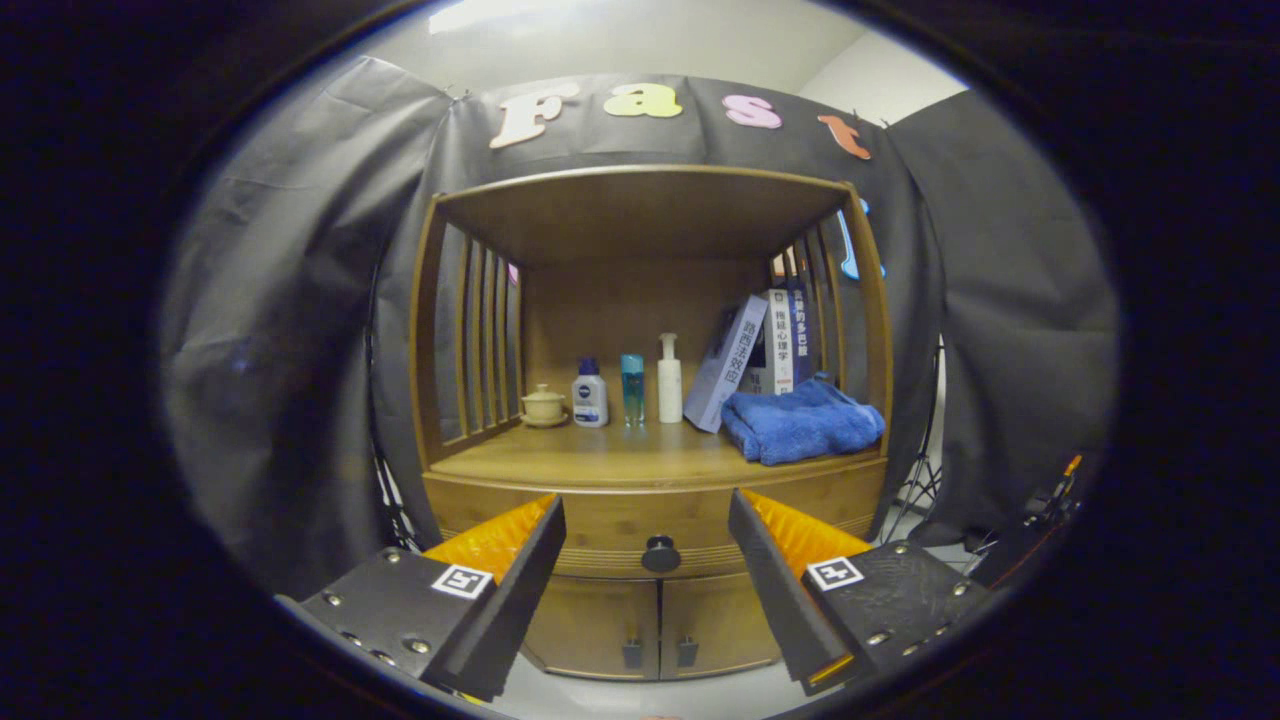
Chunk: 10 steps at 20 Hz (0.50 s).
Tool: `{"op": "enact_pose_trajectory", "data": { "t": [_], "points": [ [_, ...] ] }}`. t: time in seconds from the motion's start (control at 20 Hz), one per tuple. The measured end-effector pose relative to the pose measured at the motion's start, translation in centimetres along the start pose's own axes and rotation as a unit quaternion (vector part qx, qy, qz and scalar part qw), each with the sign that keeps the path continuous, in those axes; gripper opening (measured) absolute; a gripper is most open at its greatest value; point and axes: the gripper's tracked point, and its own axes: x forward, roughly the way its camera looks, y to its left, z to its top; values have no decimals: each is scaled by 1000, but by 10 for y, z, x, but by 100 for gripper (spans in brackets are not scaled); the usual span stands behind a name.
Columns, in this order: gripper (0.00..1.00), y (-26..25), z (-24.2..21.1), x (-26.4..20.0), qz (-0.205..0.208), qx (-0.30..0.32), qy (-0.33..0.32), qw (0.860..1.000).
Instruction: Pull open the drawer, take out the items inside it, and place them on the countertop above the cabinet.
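Tongs: the tongs (647,530) are hovering level in front of the cabinet, aiming straight at its front, their two fingers (520,560) spreading wide apart and gripping nothing.
Pose: both fingers are reaching forward at the same height, one on each side of the knob, with their tips stopping short of the drawer front.
Knob: a round dark knob (660,553) is sitting in the gap between the fingers, just ahead of them and apart from both.
Drawer: the drawer (650,520) is sitting closed under the tabletop, its wooden front lying flush with the cabinet; its contents are hiding from sight.
Lower doors: two small doors (655,625) are standing closed below the drawer, each carrying a small dark handle near the middle seam.
Tabletop: the wooden tabletop (600,455) is lying just above the drawer, beyond the fingertips, under a wooden roof and between slatted side walls.
Towel: a folded blue towel (800,420) is lying at the front right of the tabletop.
Books: a few books (745,355) are leaning behind the towel.
Bottles: three bottles (632,385) are standing upright in a row toward the back.
Cup: a small lidded cup (543,405) is resting left of the bottles.
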Motion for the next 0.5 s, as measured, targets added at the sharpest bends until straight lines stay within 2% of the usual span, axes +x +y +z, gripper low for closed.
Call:
{"op": "enact_pose_trajectory", "data": {
  "t": [0.25, 0.5],
  "points": [
    [99, -10, -45, 55, 1, -10, -7, 1000],
    [99, -8, -91, 88, 16, -19, 37, 999]
  ]
}}
